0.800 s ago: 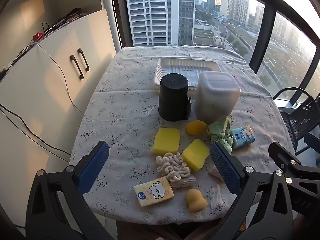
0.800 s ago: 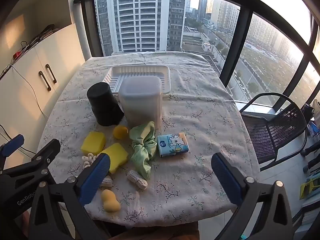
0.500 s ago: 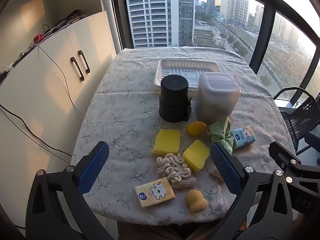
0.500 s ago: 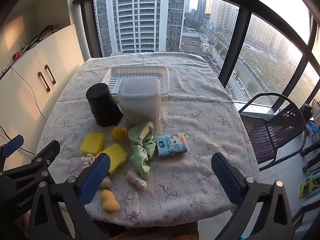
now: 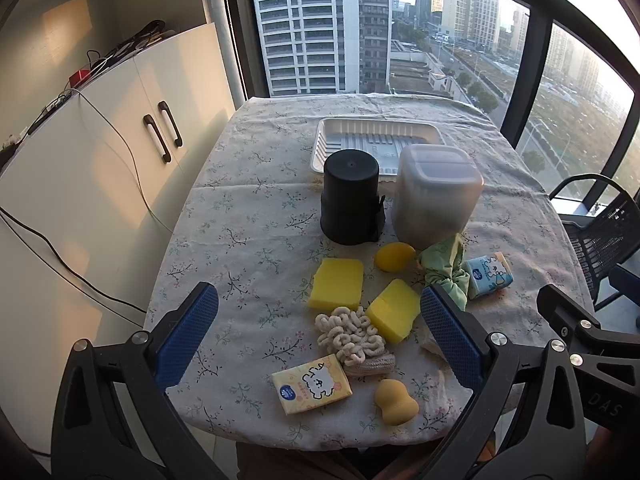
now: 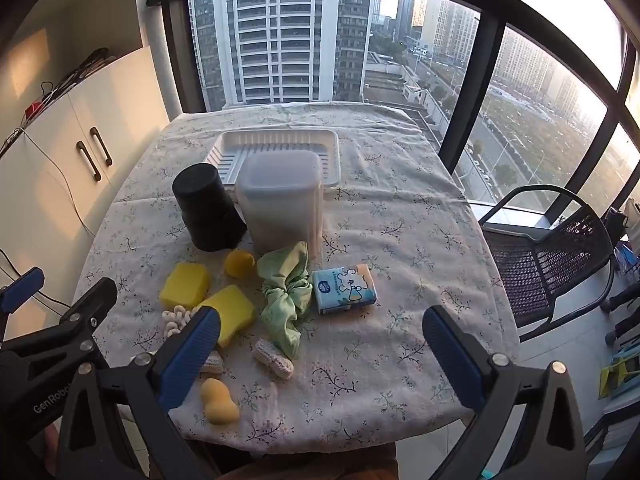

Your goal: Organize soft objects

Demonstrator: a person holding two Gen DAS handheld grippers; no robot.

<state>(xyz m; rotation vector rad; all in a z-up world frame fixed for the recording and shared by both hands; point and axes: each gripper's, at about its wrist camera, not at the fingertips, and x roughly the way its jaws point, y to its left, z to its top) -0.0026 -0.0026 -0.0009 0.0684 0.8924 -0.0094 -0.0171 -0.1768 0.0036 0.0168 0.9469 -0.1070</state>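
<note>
Spread to their widest, the jaws of the left gripper (image 5: 320,328) are held above the near part of the table, and nothing is gripped or touched by its blue pads (image 5: 188,334). The right gripper (image 6: 322,346) is likewise held fully apart, with nothing between its jaws. Both tools are pitched steeply downward toward the floral tablecloth (image 5: 248,208), side by side, the right one's black frame being seen at the edge of the left wrist view.

The soft objects are gathered on the near half of the table. Two yellow sponges (image 5: 338,284) are laid close together, with a cream knitted piece (image 5: 352,336) just below them. A yellow tissue pack (image 5: 312,383) and a gourd-shaped makeup sponge (image 5: 394,402) are placed near the front edge of the table. A round yellow sponge (image 5: 394,256) is set beside a green scrunchie (image 6: 286,296), which is touching the blue tissue pack (image 6: 344,289). A small knitted roll (image 6: 273,358) is seen below the scrunchie.

Behind these, a black cylinder (image 5: 350,196) and a translucent lidded box (image 5: 438,196) are stood side by side, with a white tray (image 5: 324,140) at their back. Bare cloth is left open on the right half of the table and along its left side; a cabinet (image 5: 100,160) is set to the left and a mesh chair (image 6: 548,252) to the right.
</note>
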